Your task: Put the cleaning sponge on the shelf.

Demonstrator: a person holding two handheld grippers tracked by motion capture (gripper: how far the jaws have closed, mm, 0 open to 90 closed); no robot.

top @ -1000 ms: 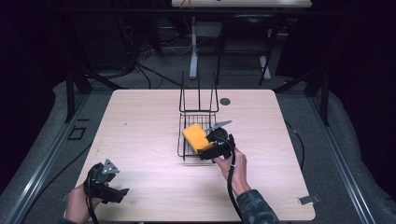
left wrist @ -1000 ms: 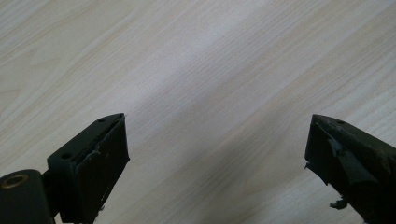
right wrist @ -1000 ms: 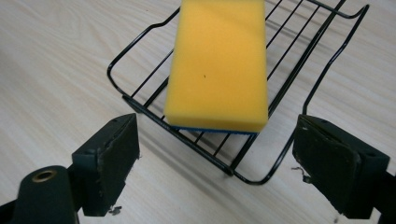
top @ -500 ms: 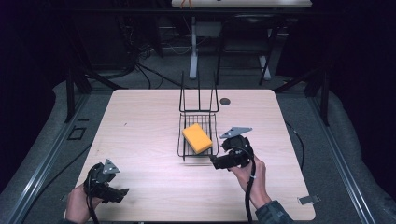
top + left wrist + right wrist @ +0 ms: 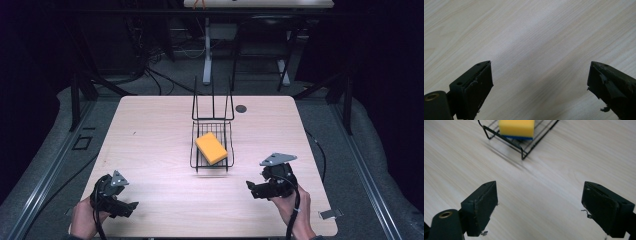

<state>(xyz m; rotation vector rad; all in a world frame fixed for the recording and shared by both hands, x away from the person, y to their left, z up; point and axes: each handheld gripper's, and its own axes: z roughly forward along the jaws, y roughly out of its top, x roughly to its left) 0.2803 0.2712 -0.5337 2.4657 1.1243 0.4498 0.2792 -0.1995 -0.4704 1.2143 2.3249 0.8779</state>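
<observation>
In the high view we see a yellow sponge [image 5: 211, 148] lying in the black wire rack [image 5: 200, 162] at the centre of the frame, on the pale wooden table [image 5: 150, 130]. The sponge sits slantwise on the rack's grid floor, with the rack's tall wire back rising behind it toward the top of the frame.

Our right gripper [image 5: 250, 187] hovers at the lower right of the frame, well apart from the rack, its jaws pointing toward the frame's left. In the right gripper view [image 5: 539, 207] its jaws stand wide with bare table between them, and the sponge [image 5: 516, 128] and the rack's corner [image 5: 522, 155] show at the top of that frame, beyond the jaw tips.

Our left gripper [image 5: 131, 207] rests at the lower left of the high view, far from the rack. In the left gripper view [image 5: 540, 82] its jaws also stand wide, empty, over plain wood grain.
</observation>
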